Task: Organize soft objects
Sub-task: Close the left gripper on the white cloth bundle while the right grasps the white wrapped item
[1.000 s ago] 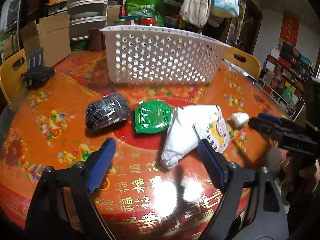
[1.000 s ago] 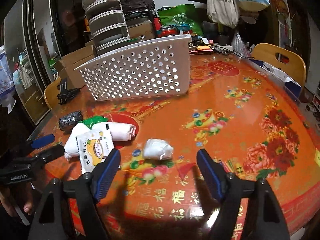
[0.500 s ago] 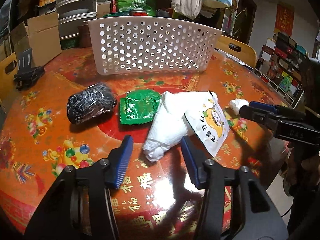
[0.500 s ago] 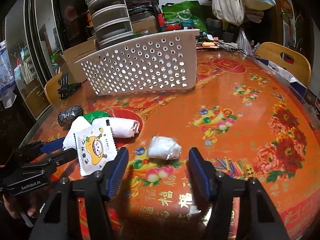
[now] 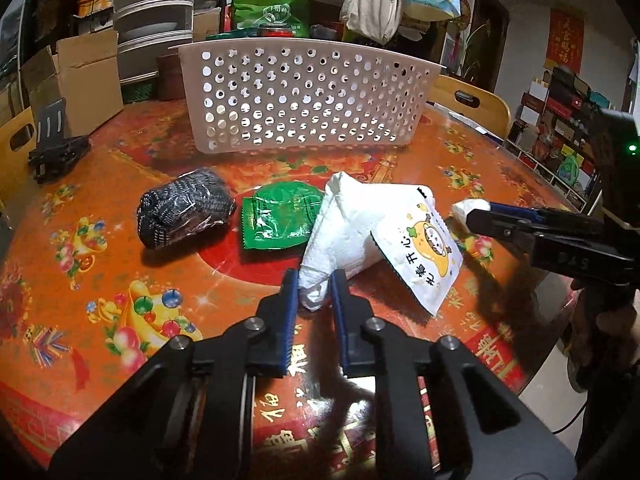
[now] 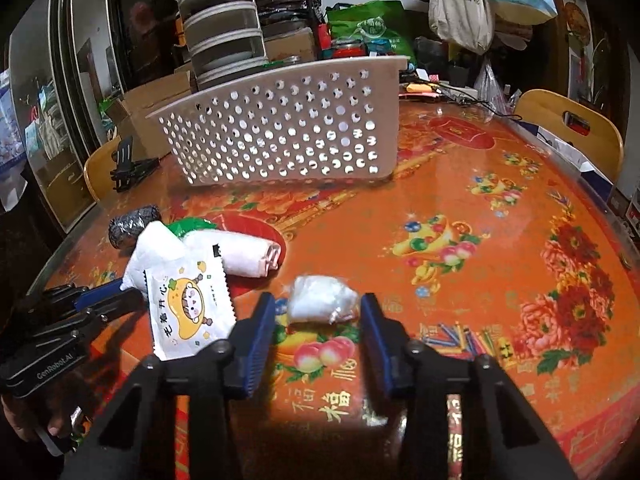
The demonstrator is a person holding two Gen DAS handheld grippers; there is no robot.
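Basket (image 6: 288, 136) wall blocks far side; bare tablecloth (image 6: 500, 280) rightward passable.

Hand-held gripper (image 5: 314, 286) seemingly around white roll (image 5: 340, 232)

Soft items on the table, placed relative to the tongs

The white rolled cloth (image 5: 344, 224) has its near tip between the left gripper's (image 5: 314, 284) narrowed fingers, touching them; a white cartoon sachet (image 5: 420, 256) leans on it to the right. A green packet (image 5: 280, 216) and dark knit bundle (image 5: 184, 212) lie beyond, to the left. A small white wrapped wad (image 6: 322, 300) sits between the right gripper's (image 6: 318, 316) parted fingertips. The perforated white basket (image 5: 304, 96) stands well beyond both.
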